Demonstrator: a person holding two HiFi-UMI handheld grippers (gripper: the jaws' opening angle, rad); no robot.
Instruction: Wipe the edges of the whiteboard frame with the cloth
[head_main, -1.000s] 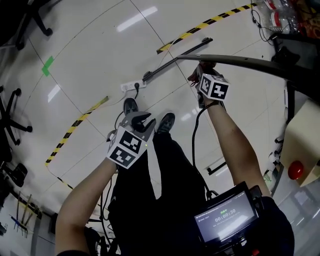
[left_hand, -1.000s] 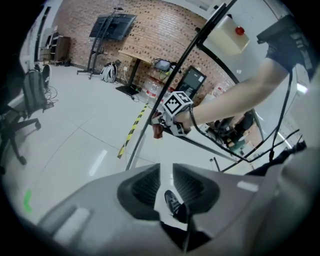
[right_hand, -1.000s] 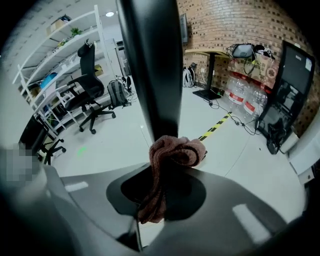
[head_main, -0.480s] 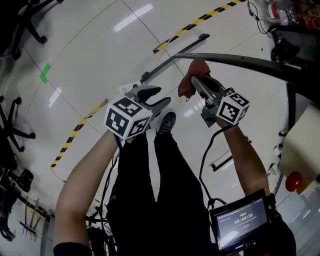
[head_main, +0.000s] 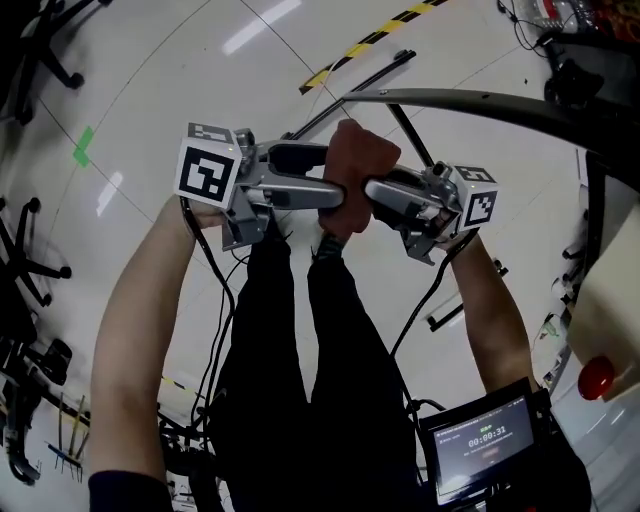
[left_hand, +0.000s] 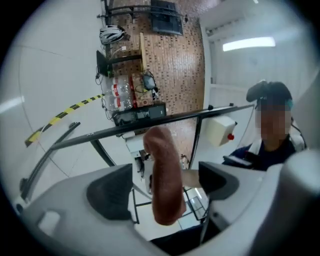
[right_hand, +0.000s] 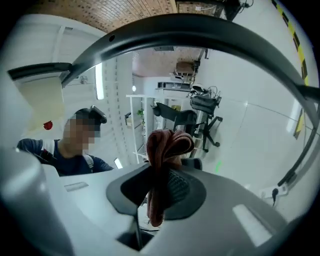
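**Left claw (head_main: 333, 178) spread around the reddish-brown folded cloth (head_main: 352, 160) that the right claw (head_main: 372, 192) grips**

Both claws are raised in front of the person and point at each other, tip to tip, with the cloth between them. The left claw's jaws have just been opening and now stand wide apart. In the left gripper view the cloth hangs as an upright roll in the gap, with daylight on either side, so neither pad presses on it. The right claw's jaws are closed on the cloth. In the right gripper view the bunched fabric is pinched between the dark pads, one fold standing above them and a tail hanging below.

The dark metal frame bar (head_main: 470, 105) is, by my reading, the whiteboard edge to be wiped. In the head view it lies just beyond the cloth's upper end and runs from above the cloth away to the right. Its long axis therefore lies across the person's front, roughly in line with the two claws. Whether cloth and bar touch cannot be told from that view. In the right gripper view the bar arcs clear above the cloth, so they look apart.

The right hand is nearer the bar's length and is the only one with a hold. The coming move likely turns on whether the left claw closes on the cloth to share the grip or backs off, and then on carrying the cloth up onto the bar and drawing it along that axis.
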